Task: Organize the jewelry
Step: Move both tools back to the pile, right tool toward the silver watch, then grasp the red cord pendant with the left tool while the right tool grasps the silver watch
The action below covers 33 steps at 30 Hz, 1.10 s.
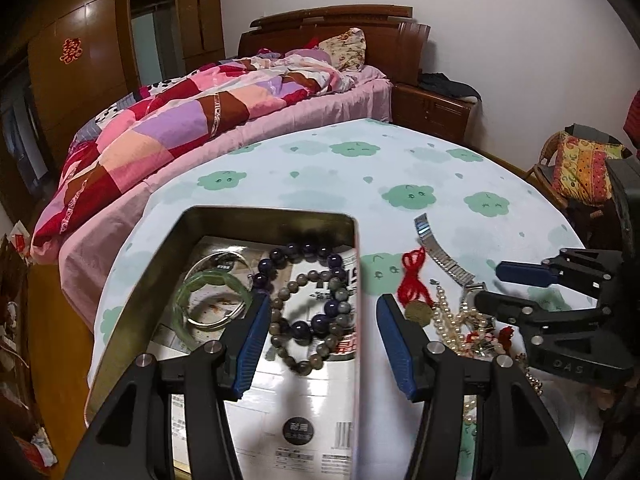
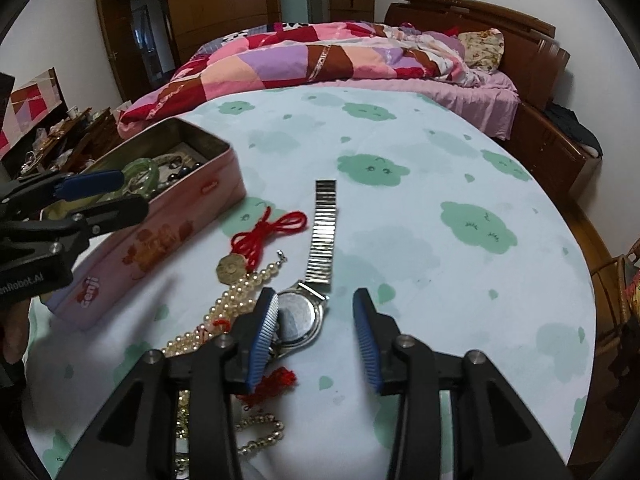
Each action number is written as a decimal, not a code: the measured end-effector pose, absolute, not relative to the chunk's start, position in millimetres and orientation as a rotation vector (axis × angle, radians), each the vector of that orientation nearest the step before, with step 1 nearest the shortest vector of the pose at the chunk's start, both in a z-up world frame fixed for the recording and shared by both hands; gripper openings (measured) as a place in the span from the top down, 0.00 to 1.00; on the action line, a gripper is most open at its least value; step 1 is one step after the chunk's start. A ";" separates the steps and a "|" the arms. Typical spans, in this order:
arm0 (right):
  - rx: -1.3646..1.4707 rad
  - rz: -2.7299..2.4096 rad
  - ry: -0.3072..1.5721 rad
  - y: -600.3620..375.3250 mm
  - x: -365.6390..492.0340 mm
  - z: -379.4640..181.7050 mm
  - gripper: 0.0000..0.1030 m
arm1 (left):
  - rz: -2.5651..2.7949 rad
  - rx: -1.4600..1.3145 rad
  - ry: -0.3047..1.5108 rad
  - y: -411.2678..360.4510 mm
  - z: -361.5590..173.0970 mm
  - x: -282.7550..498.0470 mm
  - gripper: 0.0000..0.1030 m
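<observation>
From the left wrist, the left gripper [image 1: 318, 344] is seen with fingers apart, holding nothing, over the tin box [image 1: 140, 280] with bead bracelets [image 1: 308, 304].

From the right wrist, the right gripper [image 2: 316, 340] is seen released; the wristwatch [image 2: 300, 316] lies on the counter [image 2: 440, 280] right of the tin box [image 2: 168, 232].

The far and right parts of the round table [image 2: 460, 152] lie bare, open to passage. On the left the pink tin [image 2: 168, 224] blocks the way, and the pearl strands [image 2: 236, 300], red cord [image 2: 268, 232] and watch [image 2: 316, 280] crowd the middle beside it.
</observation>
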State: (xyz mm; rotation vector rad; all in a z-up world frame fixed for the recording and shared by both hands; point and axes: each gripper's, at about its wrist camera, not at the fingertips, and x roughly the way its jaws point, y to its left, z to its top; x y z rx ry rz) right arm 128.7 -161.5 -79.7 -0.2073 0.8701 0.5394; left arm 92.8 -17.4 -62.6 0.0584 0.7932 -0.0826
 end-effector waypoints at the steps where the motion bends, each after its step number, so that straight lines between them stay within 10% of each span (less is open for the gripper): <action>1: -0.210 0.534 0.873 -160.9 130.1 -81.0 0.60 | -0.087 0.063 0.794 -19.6 -62.7 93.1 0.46; 23: -0.226 0.404 0.850 -188.3 133.3 -82.0 0.63 | -0.207 0.125 0.797 -67.2 -63.9 111.4 0.46; 27: -0.214 0.366 0.843 -200.5 138.5 -80.2 0.63 | -0.249 0.135 0.849 -81.8 -72.9 126.4 0.70; 33: -0.198 0.386 0.848 -202.6 139.5 -80.2 0.63 | -0.254 0.160 0.924 -95.3 -88.7 142.8 0.79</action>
